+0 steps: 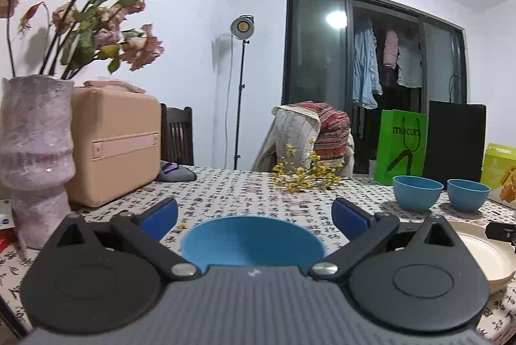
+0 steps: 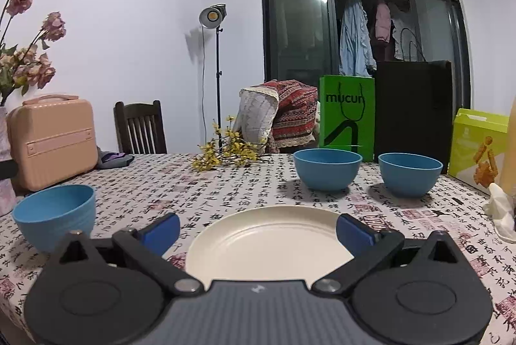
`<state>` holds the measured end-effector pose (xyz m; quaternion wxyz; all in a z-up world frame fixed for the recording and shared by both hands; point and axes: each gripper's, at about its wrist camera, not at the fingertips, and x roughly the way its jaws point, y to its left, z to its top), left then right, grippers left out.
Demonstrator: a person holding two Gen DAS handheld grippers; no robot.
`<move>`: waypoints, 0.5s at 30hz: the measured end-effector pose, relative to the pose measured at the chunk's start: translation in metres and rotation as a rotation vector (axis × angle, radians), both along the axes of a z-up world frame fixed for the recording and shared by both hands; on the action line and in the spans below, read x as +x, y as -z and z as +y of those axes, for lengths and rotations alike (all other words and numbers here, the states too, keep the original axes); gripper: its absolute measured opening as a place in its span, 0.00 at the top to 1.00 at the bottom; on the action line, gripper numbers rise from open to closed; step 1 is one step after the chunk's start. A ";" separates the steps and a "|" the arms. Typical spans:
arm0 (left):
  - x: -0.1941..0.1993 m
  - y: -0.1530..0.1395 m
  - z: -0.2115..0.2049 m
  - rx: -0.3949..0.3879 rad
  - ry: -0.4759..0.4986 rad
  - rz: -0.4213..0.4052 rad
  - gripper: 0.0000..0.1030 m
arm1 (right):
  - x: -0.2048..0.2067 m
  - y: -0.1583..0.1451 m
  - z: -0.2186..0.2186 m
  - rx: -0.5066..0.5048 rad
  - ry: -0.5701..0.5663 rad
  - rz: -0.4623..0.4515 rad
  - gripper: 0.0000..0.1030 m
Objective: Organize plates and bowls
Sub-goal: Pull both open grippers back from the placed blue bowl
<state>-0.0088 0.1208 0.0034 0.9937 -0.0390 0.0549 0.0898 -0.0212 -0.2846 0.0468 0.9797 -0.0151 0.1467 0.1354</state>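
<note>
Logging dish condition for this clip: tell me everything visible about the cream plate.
The cream plate is round and shallow, with faint concentric rings in its well and a raised rim; it looks like matte plastic or melamine. It lies flat and empty on the patterned tablecloth, directly ahead of the open right gripper, whose blue pads flank it without touching. Its near edge is hidden.

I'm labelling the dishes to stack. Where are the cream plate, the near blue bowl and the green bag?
cream plate [image 2: 271, 245]: right wrist view, bare centre.
near blue bowl [image 1: 251, 243]: left wrist view, inner wall.
green bag [image 2: 346, 116]: right wrist view, front face.
</note>
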 end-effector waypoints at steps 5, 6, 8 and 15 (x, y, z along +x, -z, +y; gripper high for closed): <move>0.009 -0.007 -0.015 0.011 0.035 -0.019 0.00 | 0.004 -0.004 -0.015 0.002 0.023 -0.012 0.00; 0.011 -0.008 -0.018 0.013 0.040 -0.022 0.00 | 0.004 -0.005 -0.019 0.005 0.027 -0.016 0.00; 0.017 -0.012 -0.025 0.009 0.054 -0.033 0.00 | 0.007 -0.005 -0.026 0.014 0.037 -0.021 0.00; 0.043 -0.023 -0.053 0.017 0.140 -0.044 0.00 | 0.018 -0.010 -0.045 0.031 0.061 -0.037 0.00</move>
